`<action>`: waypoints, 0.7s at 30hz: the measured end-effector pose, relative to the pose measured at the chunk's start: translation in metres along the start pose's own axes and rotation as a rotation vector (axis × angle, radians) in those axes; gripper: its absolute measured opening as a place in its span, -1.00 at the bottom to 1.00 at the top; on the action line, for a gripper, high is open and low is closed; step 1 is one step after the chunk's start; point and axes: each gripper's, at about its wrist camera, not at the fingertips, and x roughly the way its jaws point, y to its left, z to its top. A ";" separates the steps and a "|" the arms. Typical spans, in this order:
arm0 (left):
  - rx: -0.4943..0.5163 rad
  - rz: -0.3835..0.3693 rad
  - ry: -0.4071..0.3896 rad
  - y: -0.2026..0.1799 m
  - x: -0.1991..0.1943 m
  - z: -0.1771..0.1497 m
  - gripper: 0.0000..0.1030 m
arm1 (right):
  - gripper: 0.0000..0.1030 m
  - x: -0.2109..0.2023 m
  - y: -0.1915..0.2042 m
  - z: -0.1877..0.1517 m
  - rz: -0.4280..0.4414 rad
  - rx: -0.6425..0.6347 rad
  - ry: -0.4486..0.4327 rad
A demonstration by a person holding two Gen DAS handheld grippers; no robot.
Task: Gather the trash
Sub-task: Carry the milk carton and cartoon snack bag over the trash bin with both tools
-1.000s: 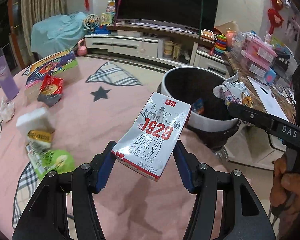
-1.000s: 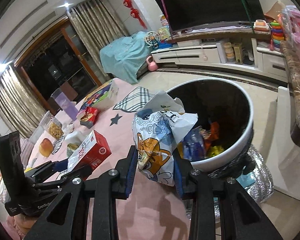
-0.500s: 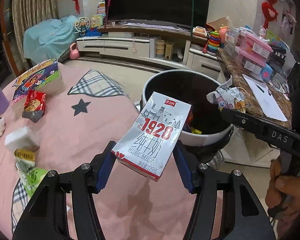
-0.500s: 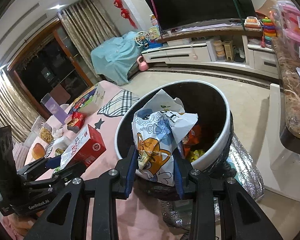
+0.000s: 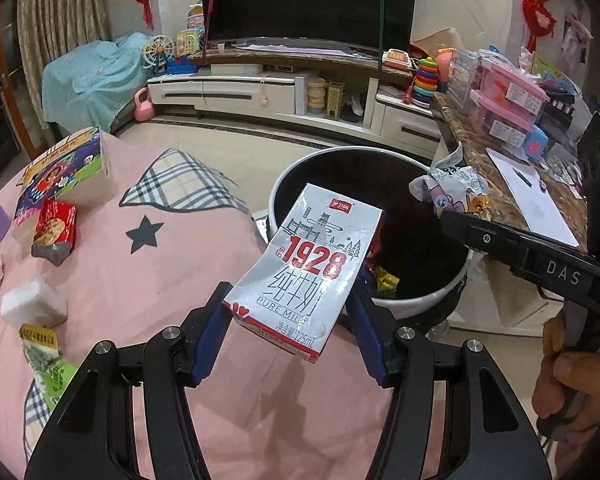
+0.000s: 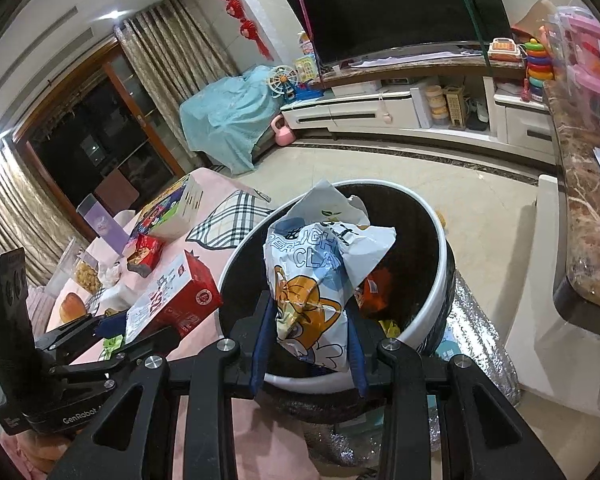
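Observation:
My left gripper (image 5: 290, 316) is shut on a grey and red "1928" milk carton (image 5: 306, 268) and holds it above the pink table, close to the near rim of the round trash bin (image 5: 364, 304). My right gripper (image 6: 308, 332) is shut on a crumpled cartoon snack bag (image 6: 320, 280) and holds it over the open bin (image 6: 428, 320), which has wrappers inside. The snack bag also shows in the left wrist view (image 5: 450, 190), over the bin's right side. The carton shows in the right wrist view (image 6: 172, 298), left of the bin.
On the pink tablecloth (image 5: 160, 264) lie a red snack packet (image 5: 54, 230), a colourful box (image 5: 66, 166), a white block (image 5: 32, 306) and a green wrapper (image 5: 48, 364). A marble counter (image 5: 512, 184) with boxes stands right of the bin. A TV stand is behind.
Both grippers have moved toward the bin. The snack bag has gone from beside the rim to over the bin's opening. The carton is closer to the bin's rim.

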 end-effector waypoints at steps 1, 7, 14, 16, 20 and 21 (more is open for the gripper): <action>0.001 0.001 0.000 0.000 0.001 0.001 0.12 | -0.35 0.000 0.000 0.000 0.000 0.000 0.000; 0.002 0.002 0.001 -0.003 0.003 0.006 0.12 | -0.35 0.003 -0.001 0.005 0.005 -0.007 0.007; 0.005 0.004 0.001 -0.007 0.008 0.014 0.12 | -0.35 0.012 -0.004 0.009 -0.004 -0.013 0.026; 0.004 0.004 0.004 -0.007 0.011 0.015 0.12 | -0.35 0.013 -0.006 0.009 -0.004 -0.008 0.030; -0.004 -0.001 0.011 -0.007 0.016 0.019 0.12 | -0.35 0.016 -0.005 0.009 -0.010 -0.013 0.042; -0.002 -0.001 0.012 -0.007 0.017 0.021 0.12 | -0.35 0.017 -0.005 0.010 -0.011 -0.013 0.044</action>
